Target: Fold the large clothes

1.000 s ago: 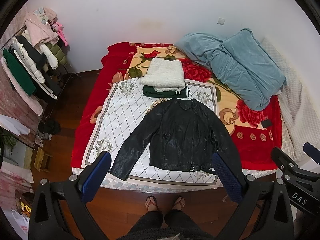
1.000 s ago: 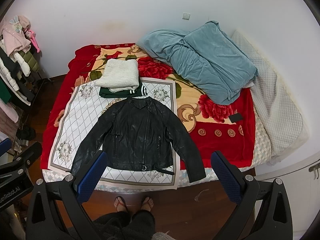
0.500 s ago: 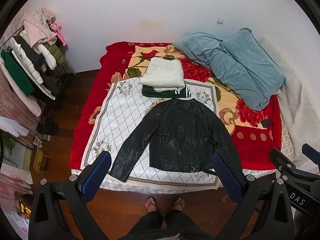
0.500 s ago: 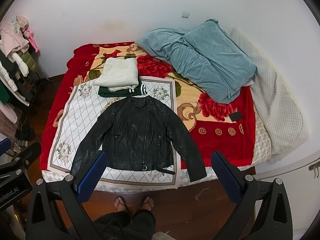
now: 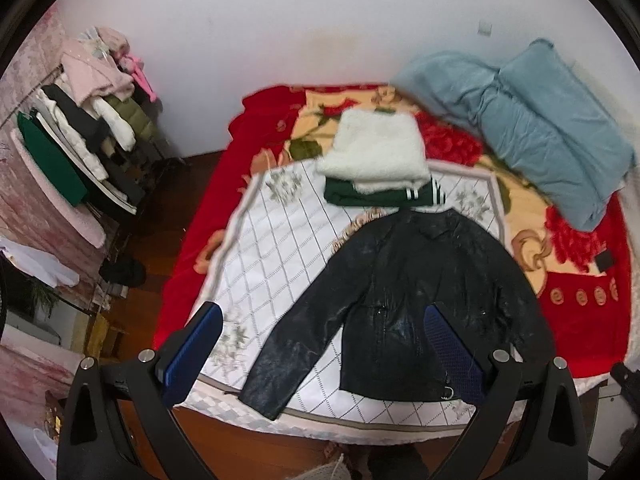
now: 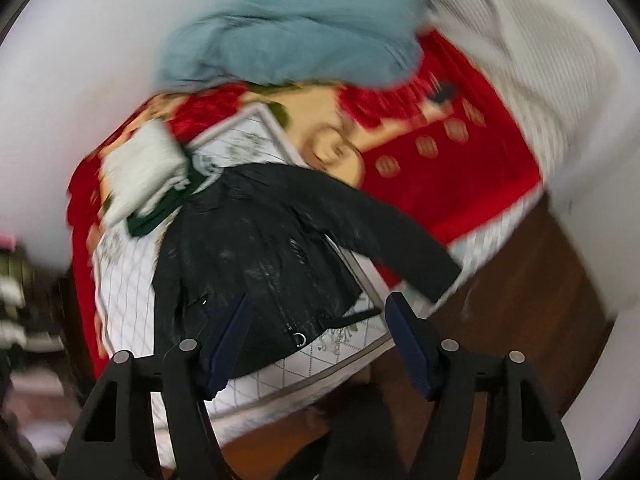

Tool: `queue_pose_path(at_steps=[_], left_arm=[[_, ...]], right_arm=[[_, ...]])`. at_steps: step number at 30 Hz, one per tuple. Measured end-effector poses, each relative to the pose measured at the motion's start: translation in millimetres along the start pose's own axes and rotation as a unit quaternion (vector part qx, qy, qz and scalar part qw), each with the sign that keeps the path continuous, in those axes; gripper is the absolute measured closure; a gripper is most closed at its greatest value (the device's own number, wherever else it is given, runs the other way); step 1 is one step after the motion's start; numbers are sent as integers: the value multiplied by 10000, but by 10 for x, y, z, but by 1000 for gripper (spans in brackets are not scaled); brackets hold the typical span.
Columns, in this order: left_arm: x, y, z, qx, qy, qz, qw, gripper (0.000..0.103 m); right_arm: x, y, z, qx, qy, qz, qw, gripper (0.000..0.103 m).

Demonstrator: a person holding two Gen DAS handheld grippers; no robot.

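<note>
A black leather jacket [image 5: 404, 292] lies flat on the bed, front up, sleeves spread, on a white diamond-pattern cloth [image 5: 280, 240]. It also shows in the blurred right wrist view [image 6: 260, 248]. My left gripper [image 5: 324, 348] is open and empty, above the jacket's hem and left sleeve. My right gripper [image 6: 316, 344] is open and empty, tilted, above the jacket's lower hem near its right sleeve [image 6: 400, 248]. Behind the collar sits a folded white fluffy garment [image 5: 376, 152] on a folded green one [image 5: 380, 196].
A bunched blue blanket [image 5: 532, 120] lies at the bed's far right on the red floral bedspread [image 5: 580, 312]. A small black object [image 5: 604, 258] lies on the bedspread. A rack of hanging clothes [image 5: 80, 136] stands left. Wooden floor [image 6: 520, 288] borders the bed.
Both grippers have moved down and forward toward the jacket. The right gripper has tilted and swung sharply, blurring its view. Both stay open.
</note>
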State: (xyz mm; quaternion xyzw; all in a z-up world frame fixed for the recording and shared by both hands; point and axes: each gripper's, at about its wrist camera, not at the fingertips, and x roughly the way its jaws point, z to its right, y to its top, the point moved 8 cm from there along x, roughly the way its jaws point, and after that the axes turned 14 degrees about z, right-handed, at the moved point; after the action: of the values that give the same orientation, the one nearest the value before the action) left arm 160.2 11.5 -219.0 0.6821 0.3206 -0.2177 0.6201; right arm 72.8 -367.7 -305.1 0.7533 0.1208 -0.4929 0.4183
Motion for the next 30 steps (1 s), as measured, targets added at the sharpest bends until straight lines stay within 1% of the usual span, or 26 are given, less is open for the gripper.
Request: queue_pose_path(at_steps=[3,5,6,7,11,13,14,15,16,17,19,20,21,23,24,25,26,27,29,30], left_arm=[[449,-210,193,140,148,-193,9996,0],[741,-345,349,253,259,-324,9988,0],[878,-411,436,312,316,-415,9981,0],[1064,-525,552,351,321,-571,9972,0],[1544,-787,835,535,380,-875,9940,0],[1778,-984,1003,658,407,-1034,9916,0],[1866,-1059,1070,683,395,-1106,9907,0],[1985,-1176,1170,704,362,-1205,9895,0],[2097,-1258,1257,724,328,-1280,9886,0],[2193,-1343,1354,757,288,-1371,9872,0],[2362,-1507,1549,823,158,-1541,9845,0],[2420,-1547,1640,851,108,-1567,9839,0],[2483,-1601,1741,907,41,-1574,9834,0],[2592,-1720,1953,1089,-128,-1565,9816,0],[2628,-1772,2033,1173,-190,-1575,9803,0],[2665,-1804,2115,1243,-238,-1584,9792,0],[2684,-1839,2189,1322,-288,-1593,9779,0],[2699,-1882,2284,1431,-361,-1570,9765,0],[2722,-1924,2403,1573,-423,-1508,9751,0],[2738,-1955,2470,1652,-457,-1491,9739,0]], right_arm=[[679,-160,464,803,-28,-175,9966,32],[1139,-299,734,1359,26,-331,9902,32],[1308,-363,817,1540,21,-404,9872,32],[1617,-497,993,1847,8,-583,9811,32],[2452,-944,1416,2832,68,-1020,9536,32],[2831,-1184,1599,3400,233,-1175,9328,32],[2942,-1273,1642,3603,264,-1226,9244,32],[3094,-1394,1716,3933,361,-1255,9101,32],[3280,-1541,1813,4463,600,-1216,8845,32],[3393,-1641,1899,4807,679,-1174,8663,32],[3545,-1782,2011,5348,852,-974,8350,32],[3615,-1809,2055,5570,933,-831,8211,32],[3678,-1815,2108,5741,978,-656,8103,32],[3789,-1792,2204,5949,966,-340,7972,32],[3789,-1770,2226,6018,927,-240,7929,32],[3808,-1733,2286,6156,880,15,7831,33],[3796,-1700,2334,6215,784,216,7792,41],[3759,-1635,2377,6211,655,442,7797,51],[3688,-1525,2426,6084,432,742,7890,67],[3660,-1445,2433,5962,351,949,7964,68]])
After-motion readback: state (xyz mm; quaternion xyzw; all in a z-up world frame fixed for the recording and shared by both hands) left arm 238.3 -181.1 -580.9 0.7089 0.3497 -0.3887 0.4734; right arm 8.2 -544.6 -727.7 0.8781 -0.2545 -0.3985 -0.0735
